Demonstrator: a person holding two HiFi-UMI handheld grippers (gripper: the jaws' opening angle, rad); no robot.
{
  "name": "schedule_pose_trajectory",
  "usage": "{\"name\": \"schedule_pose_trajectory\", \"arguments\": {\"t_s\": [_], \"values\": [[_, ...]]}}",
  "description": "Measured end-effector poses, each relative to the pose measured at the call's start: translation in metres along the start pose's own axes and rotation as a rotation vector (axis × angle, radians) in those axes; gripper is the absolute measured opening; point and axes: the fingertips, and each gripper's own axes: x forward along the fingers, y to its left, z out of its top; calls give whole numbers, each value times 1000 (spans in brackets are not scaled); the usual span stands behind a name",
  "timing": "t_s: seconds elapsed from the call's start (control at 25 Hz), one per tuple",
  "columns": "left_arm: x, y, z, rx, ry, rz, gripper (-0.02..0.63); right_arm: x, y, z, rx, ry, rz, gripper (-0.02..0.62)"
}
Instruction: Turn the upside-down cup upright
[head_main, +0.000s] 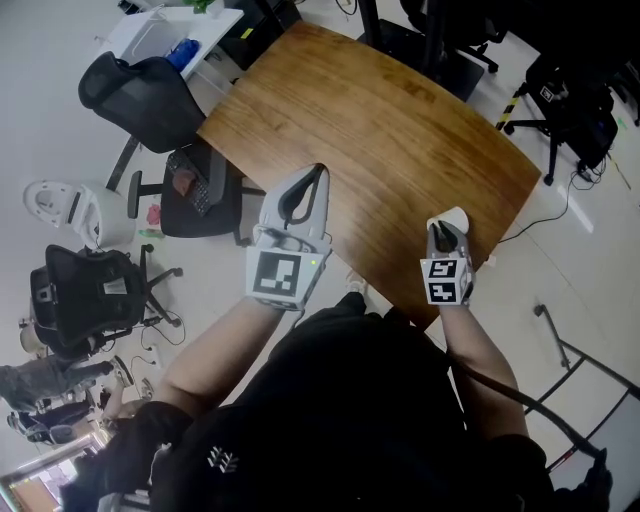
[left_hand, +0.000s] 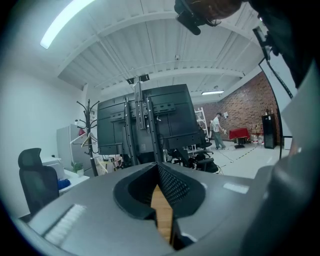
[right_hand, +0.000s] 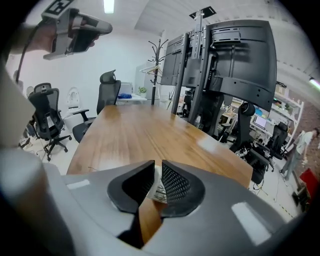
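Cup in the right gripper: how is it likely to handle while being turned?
The cup looks thin-walled: the right gripper pinches only its wall, jaws nearly together, so it is probably light and easily crushed. Its printed white surface suggests paper. Gripped by one edge, it may swing or slip.

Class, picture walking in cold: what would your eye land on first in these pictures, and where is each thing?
The large wooden table fills the middle of the head view. At its near right corner the right gripper pinches a white cup, whose thin printed wall shows between the jaws. The left gripper is held over the table's near left edge, jaws together on nothing.
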Motion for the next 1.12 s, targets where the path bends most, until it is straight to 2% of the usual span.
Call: {"name": "schedule_pose_trajectory", "arguments": {"t_s": [0.12,0.16,0.2,0.64,0.8,0.92,1.0,1.12], "values": [[-3,3,-1,12,13,9,0,9,15,-14,19,17,22,47],[-3,4,-1,17,15,12,0,12,16,-18,36,19,25,9],[-4,5,-1,21,15,14,0,14,16,-19,53,13,24,3],[-4,11,-1,10,10,30,0,18,7,-8,82,-40,45,7],[1,13,1,0,0,29,0,-4,-26,4,94,-101,-19,114],[3,11,1,-5,-1,26,0,-12,-59,-22,180,-13,-57,210],[4,10,0,-9,-2,24,0,-8,-65,-39,253,43,-3,221],[5,7,0,-5,-6,14,0,-3,-60,-42,326,53,106,195]]}}
